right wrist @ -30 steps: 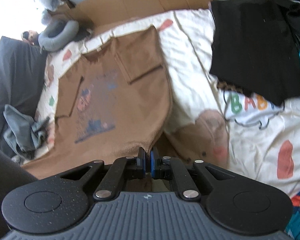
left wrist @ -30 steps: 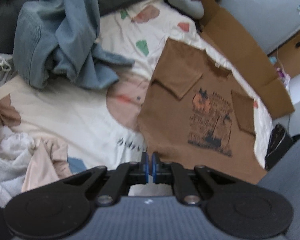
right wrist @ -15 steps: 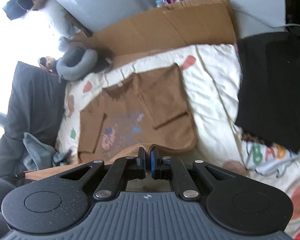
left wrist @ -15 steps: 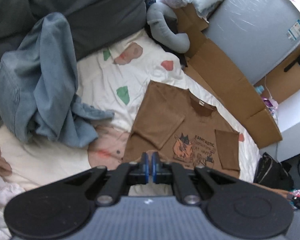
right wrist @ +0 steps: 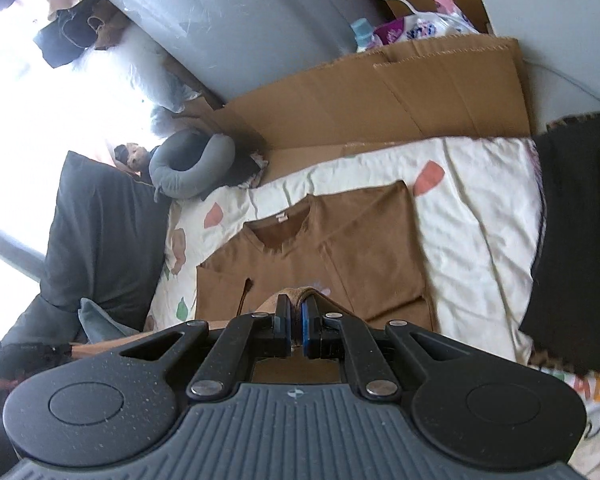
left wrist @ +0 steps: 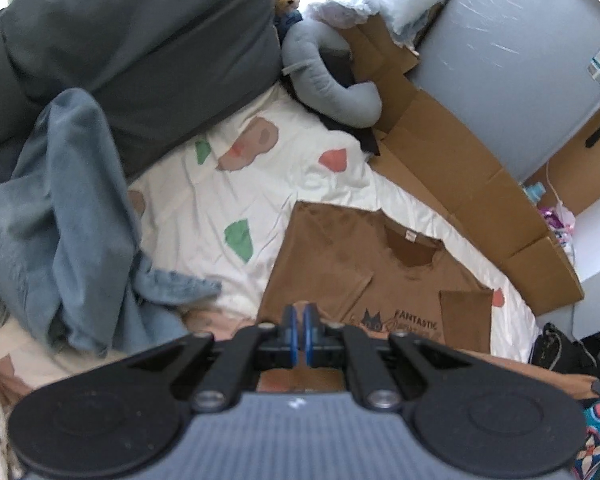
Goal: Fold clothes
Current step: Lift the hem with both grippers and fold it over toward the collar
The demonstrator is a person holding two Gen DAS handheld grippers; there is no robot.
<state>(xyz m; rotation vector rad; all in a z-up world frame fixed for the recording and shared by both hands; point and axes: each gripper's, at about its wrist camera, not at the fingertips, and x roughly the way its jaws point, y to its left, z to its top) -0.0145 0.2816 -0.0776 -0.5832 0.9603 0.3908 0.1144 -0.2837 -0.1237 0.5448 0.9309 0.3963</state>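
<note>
A brown T-shirt (left wrist: 364, 272) with a dark print lies face up on a cream patterned bedsheet (left wrist: 220, 196), sleeves folded inward. My left gripper (left wrist: 299, 334) is shut on the shirt's bottom hem, lifted above the lower part of the shirt. In the right wrist view the same brown shirt (right wrist: 364, 256) spreads out ahead, collar toward the far side. My right gripper (right wrist: 296, 330) is shut on a pinch of the hem as well, and the raised hem stretches left from it. The lower half of the shirt is hidden under both grippers.
A blue denim garment (left wrist: 64, 216) lies heaped at the left beside a dark grey cushion (left wrist: 140, 40). A grey neck pillow (left wrist: 332, 84) and flattened cardboard (left wrist: 460, 168) border the far side. A black cloth (right wrist: 576, 240) covers the sheet at the right. A grey cabinet (left wrist: 520, 40) stands behind.
Both grippers have lifted the shirt's hem and carried it toward the collar. The print is now mostly covered, and more of the far side of the bed shows.
</note>
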